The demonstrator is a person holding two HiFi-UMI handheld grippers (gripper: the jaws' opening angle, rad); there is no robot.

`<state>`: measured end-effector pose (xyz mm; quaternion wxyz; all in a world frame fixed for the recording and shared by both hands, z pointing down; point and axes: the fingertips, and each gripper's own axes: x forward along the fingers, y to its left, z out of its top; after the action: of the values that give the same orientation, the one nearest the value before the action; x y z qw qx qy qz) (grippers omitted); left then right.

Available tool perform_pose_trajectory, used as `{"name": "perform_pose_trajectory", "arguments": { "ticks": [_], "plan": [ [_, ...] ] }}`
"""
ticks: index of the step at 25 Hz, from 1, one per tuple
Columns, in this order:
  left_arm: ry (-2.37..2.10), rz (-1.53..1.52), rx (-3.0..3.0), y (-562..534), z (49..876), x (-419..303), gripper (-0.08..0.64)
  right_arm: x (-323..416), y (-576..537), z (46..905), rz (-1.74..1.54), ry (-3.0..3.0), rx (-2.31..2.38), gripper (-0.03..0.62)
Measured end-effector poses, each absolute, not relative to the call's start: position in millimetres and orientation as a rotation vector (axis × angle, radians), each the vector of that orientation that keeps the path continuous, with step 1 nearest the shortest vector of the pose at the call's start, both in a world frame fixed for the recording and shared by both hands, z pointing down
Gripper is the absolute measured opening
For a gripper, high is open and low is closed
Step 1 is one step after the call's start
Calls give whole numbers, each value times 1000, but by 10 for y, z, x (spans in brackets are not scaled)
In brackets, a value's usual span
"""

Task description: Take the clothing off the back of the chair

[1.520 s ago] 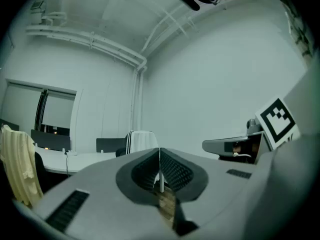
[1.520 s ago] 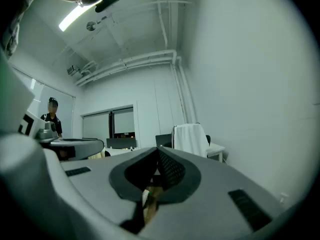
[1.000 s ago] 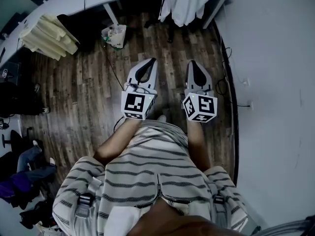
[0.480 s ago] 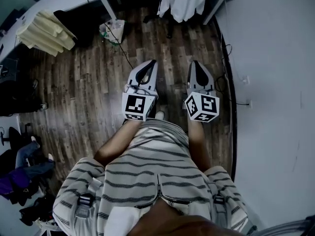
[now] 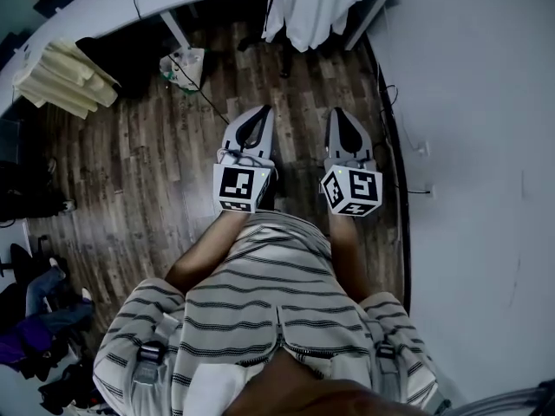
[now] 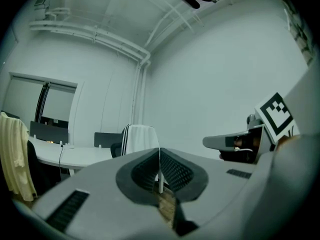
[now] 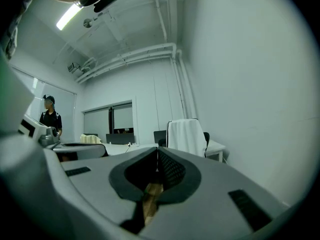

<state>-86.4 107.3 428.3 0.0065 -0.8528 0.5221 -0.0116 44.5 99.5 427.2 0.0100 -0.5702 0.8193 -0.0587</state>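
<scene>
A white garment with dark side stripes (image 5: 314, 3) hangs over the back of a black chair at the top of the head view. It also shows straight ahead as the garment (image 6: 139, 139) in the left gripper view and the garment (image 7: 186, 136) in the right gripper view. My left gripper (image 5: 263, 111) and right gripper (image 5: 335, 112) are held side by side in front of me, level, well short of the chair. Both are shut with nothing between the jaws.
A white desk (image 5: 156, 3) runs along the upper left, with a pale yellow garment (image 5: 61, 81) hanging on another chair and a bag (image 5: 184, 63) on the wooden floor. A white wall (image 5: 468, 146) with a floor cable stands close on the right. A person (image 7: 50, 119) stands far left.
Both grippers and I have moved forward toward the chair; the white garment sits lower and nearer in the head view. The jaws stayed shut.
</scene>
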Motion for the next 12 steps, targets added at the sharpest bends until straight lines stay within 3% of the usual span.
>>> {"name": "perform_pose_trajectory", "arguments": {
  "ticks": [12],
  "plan": [
    [1648,-26,-2684,-162,4133,-827,26,529,-184,4142,-197,2547,-1810,20]
  ]
}}
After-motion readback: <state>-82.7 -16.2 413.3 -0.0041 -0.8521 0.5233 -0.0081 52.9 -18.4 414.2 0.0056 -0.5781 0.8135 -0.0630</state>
